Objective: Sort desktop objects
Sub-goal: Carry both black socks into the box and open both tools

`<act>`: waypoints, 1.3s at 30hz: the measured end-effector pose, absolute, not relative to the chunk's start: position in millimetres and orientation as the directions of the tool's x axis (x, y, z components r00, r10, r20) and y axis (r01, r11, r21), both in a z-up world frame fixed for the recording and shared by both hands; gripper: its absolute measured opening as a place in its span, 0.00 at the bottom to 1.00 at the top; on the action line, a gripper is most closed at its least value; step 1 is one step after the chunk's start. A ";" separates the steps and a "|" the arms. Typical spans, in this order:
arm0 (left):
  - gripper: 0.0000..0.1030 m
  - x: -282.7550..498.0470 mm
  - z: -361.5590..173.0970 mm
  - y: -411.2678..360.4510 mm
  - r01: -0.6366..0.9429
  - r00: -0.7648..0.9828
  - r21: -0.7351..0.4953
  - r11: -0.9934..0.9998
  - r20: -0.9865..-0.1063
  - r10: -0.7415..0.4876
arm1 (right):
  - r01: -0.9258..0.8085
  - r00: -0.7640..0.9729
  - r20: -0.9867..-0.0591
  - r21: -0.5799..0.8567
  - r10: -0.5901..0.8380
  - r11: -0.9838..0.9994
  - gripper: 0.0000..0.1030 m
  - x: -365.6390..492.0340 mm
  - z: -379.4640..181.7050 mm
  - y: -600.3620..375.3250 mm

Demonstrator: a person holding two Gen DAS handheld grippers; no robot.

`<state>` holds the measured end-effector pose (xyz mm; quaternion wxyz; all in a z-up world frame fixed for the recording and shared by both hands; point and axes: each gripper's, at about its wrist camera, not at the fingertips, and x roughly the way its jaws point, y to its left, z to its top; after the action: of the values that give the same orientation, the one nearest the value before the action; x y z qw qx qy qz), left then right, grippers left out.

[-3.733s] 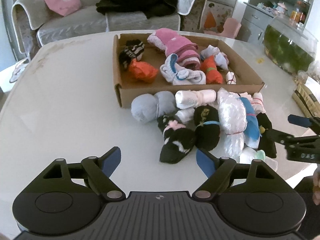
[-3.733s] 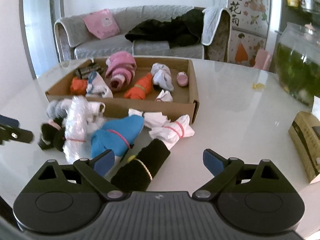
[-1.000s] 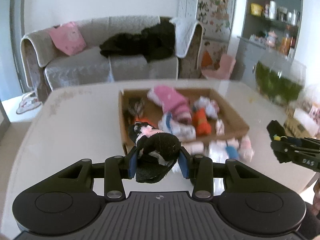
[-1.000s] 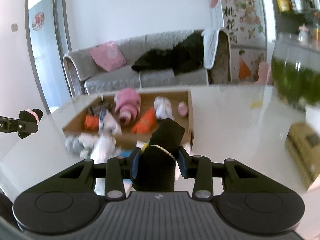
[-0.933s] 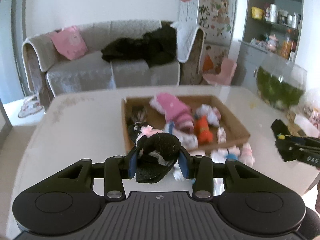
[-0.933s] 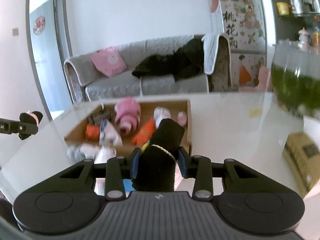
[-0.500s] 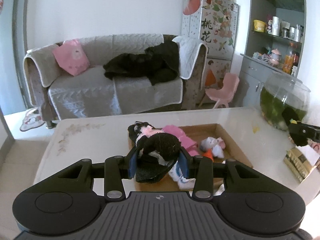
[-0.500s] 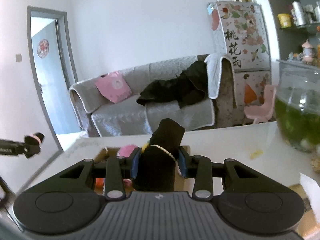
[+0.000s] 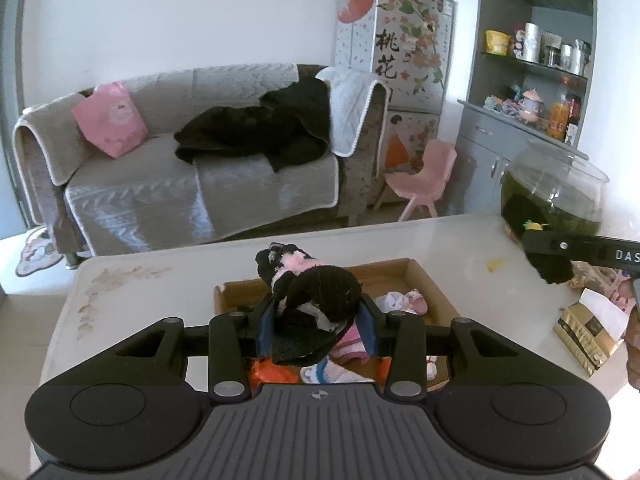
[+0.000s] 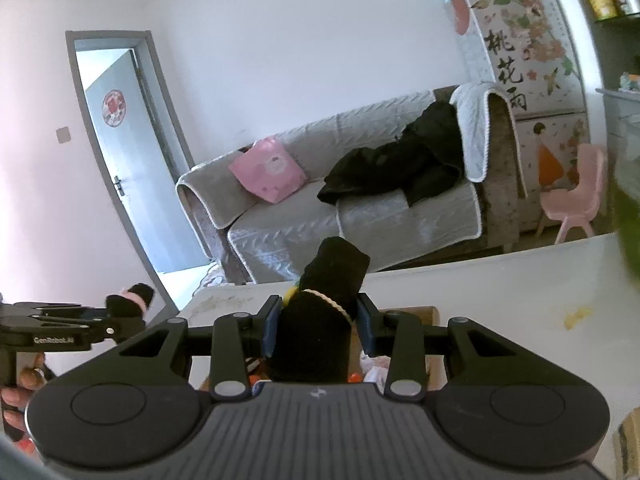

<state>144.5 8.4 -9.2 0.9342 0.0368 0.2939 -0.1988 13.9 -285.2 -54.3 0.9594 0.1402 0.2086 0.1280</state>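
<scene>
Moved: both bundles now ride high over the box, off the desk (image 9: 160,280) where they lay before.
Left hand-held gripper (image 9: 316,326): clamped on the black-and-pink sock bundle (image 9: 312,292), over the box (image 9: 420,276).
Right hand-held gripper (image 10: 318,328): clamped on the black roll (image 10: 320,320) with its yellow band.
Box: already holds several bundles.
Doing it well: my advice is to lower each over a bare patch, then let go low so neither rolls out.
</scene>
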 end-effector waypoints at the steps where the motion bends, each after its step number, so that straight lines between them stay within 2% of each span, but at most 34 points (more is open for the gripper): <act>1: 0.47 146.6 -11.1 6.3 0.395 0.745 -0.049 0.917 -0.567 -0.351 | -0.193 0.876 -0.367 0.325 0.312 0.926 0.35 15.2 -54.5 -283.0; 11: 0.47 183.2 -41.9 -9.2 0.417 0.699 -0.060 0.907 -0.616 -0.363 | -0.232 0.829 -0.418 0.345 0.371 0.909 0.35 42.8 -68.1 -266.7; 23: 0.47 233.5 -94.8 -14.6 0.401 0.638 -0.065 0.914 -0.696 -0.330 | -0.222 0.755 -0.538 0.327 0.374 0.919 0.35 89.6 -104.0 -246.9; 34: 0.48 272.1 -149.7 -12.7 0.381 0.556 -0.087 0.920 -0.774 -0.303 | -0.211 0.703 -0.663 0.149 0.256 0.966 0.35 125.6 -137.8 -217.8; 35: 0.49 273.8 -152.0 -13.8 0.379 0.549 -0.090 0.921 -0.780 -0.302 | -0.208 0.708 -0.664 0.129 0.240 0.970 0.40 125.5 -138.3 -216.1; 37: 0.56 275.6 -157.1 -12.6 0.372 0.545 -0.085 0.924 -0.786 -0.292 | -0.209 0.717 -0.660 0.106 0.226 0.972 0.47 125.2 -137.2 -214.6; 39: 0.57 274.3 -158.6 -10.9 0.372 0.541 -0.096 0.923 -0.786 -0.300 | -0.213 0.722 -0.655 0.096 0.223 0.972 0.46 121.6 -134.6 -215.3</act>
<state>274.3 -10.9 -158.6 0.8767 0.0413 0.4393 -0.1917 121.6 -215.3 -134.6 0.9279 0.0070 0.3539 0.1175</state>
